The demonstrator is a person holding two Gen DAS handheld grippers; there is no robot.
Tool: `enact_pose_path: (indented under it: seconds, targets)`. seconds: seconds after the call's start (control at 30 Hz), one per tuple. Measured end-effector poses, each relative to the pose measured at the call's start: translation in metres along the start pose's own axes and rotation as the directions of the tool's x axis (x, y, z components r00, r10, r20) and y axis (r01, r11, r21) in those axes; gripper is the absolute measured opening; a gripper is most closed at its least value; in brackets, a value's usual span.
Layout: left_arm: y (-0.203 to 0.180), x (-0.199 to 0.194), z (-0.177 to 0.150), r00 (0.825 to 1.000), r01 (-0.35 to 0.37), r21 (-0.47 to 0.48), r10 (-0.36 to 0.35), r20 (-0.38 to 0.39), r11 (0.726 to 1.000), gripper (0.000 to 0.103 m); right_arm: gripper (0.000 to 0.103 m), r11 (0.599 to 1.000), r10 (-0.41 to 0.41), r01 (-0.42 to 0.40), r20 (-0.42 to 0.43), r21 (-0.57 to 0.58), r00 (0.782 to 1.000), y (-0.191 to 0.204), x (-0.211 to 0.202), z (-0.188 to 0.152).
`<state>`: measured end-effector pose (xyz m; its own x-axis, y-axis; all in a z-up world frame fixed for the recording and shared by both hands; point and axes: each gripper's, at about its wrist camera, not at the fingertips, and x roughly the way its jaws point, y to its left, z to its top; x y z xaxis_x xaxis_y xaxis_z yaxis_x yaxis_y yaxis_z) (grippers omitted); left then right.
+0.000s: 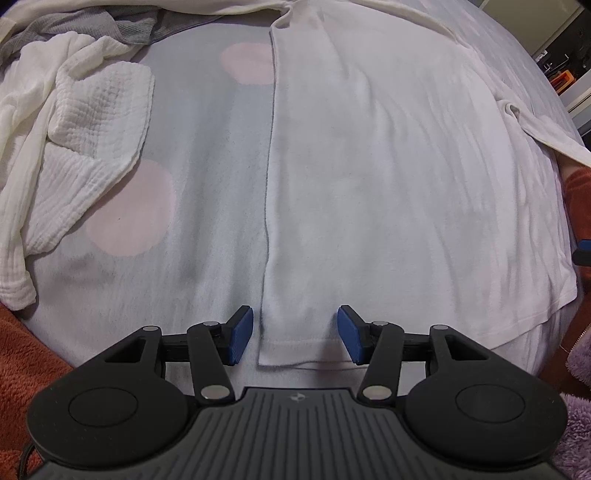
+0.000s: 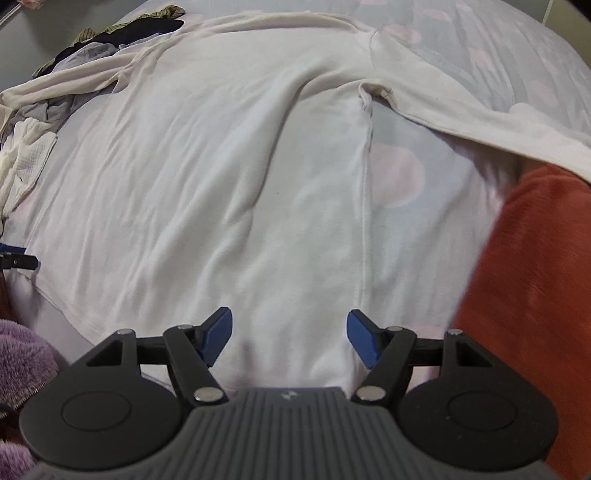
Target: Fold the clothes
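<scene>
From the left wrist camera, I see my left tool [image 1: 295,334] with its blue pads spread apart and holding nothing. It sits at the near left corner of a big white long-sleeved shirt [image 1: 388,177]. That shirt lies flat on a bed with a pale blue sheet with pink dots [image 1: 207,206]. Off to the left sits a crumpled white waffle cloth [image 1: 85,140], apart from the shirt (a grey ribbed cloth [image 1: 110,26] lies behind it).

From the right wrist camera, my right tool [image 2: 290,341] is spread apart too, with nothing in it. It sits over the near right part of the shirt's bottom edge. One sleeve [image 2: 461,114] stretches off to the right across the sheet. A fuzzy orange blanket [image 2: 535,277] is at the right, and a fluffy purple cloth [image 2: 22,350] at the near left.
</scene>
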<state>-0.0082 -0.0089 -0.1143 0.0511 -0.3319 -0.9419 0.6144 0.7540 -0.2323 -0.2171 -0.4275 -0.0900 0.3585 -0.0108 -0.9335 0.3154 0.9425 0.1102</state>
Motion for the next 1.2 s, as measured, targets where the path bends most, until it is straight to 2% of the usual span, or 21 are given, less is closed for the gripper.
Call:
enact_pose_path:
  seconds: [0.17,0.3,0.43,0.6,0.7,0.73,0.77,0.8,0.83,0.87,0.9,1.1,1.2]
  targets:
    - [0.011,-0.008,-0.004,0.999,0.038,-0.019,-0.038,0.007,0.999,0.049,0.071,1.000,-0.013,0.013,-0.012,0.018,1.000,-0.002,0.003,0.003]
    - [0.021,-0.020,0.005,0.997,0.068,-0.037,-0.067,0.030,0.997,0.049,0.071,0.997,0.004,-0.002,-0.016,0.082,1.000,-0.016,0.006,-0.002]
    - [0.018,-0.011,0.006,0.997,0.076,-0.035,-0.075,0.018,0.996,0.049,0.071,0.986,0.025,-0.019,-0.036,0.164,0.999,-0.029,0.017,-0.010]
    - [0.011,0.001,0.008,0.999,0.027,-0.024,-0.028,-0.031,0.999,0.049,0.067,0.970,0.042,-0.026,-0.063,0.242,0.997,-0.045,0.026,-0.016]
    - [0.005,0.009,0.009,0.999,0.009,-0.006,-0.009,-0.047,1.000,0.049,0.066,0.958,0.065,-0.032,-0.108,0.286,0.992,-0.054,0.037,-0.016]
    - [0.002,0.010,0.008,0.999,0.001,0.004,-0.001,-0.046,1.000,0.049,0.058,0.953,0.075,-0.035,-0.123,0.301,0.989,-0.056,0.041,-0.016]
    - [0.000,0.010,0.008,0.999,-0.005,0.018,0.005,-0.038,1.000,0.046,0.045,0.952,0.084,-0.043,-0.125,0.305,0.989,-0.057,0.042,-0.016]
    - [-0.001,0.010,0.008,1.000,-0.010,0.031,0.011,-0.029,0.999,0.033,0.040,0.950,0.093,-0.050,-0.127,0.308,0.988,-0.057,0.042,-0.016]
    - [-0.003,0.010,0.008,1.000,-0.016,0.045,0.017,-0.020,0.999,0.025,0.029,0.948,0.102,-0.057,-0.129,0.312,0.986,-0.058,0.042,-0.016]
    - [-0.003,0.007,0.009,1.000,0.001,0.050,-0.001,-0.012,0.999,0.010,0.014,0.947,0.110,-0.065,-0.130,0.316,0.985,-0.058,0.042,-0.016]
    - [-0.002,0.004,0.010,1.000,0.019,0.055,-0.019,-0.003,0.998,0.006,0.007,0.946,0.116,-0.072,-0.120,0.317,0.986,-0.058,0.037,-0.016]
    - [0.000,-0.033,0.021,0.993,0.111,0.074,-0.114,0.039,0.991,0.004,0.006,0.946,0.141,-0.119,-0.053,0.301,0.989,-0.060,-0.008,-0.015]
    - [-0.007,-0.053,0.033,0.990,0.131,0.079,-0.135,0.045,0.988,0.004,0.006,0.962,0.132,-0.116,-0.050,0.246,0.990,-0.057,-0.038,-0.015]
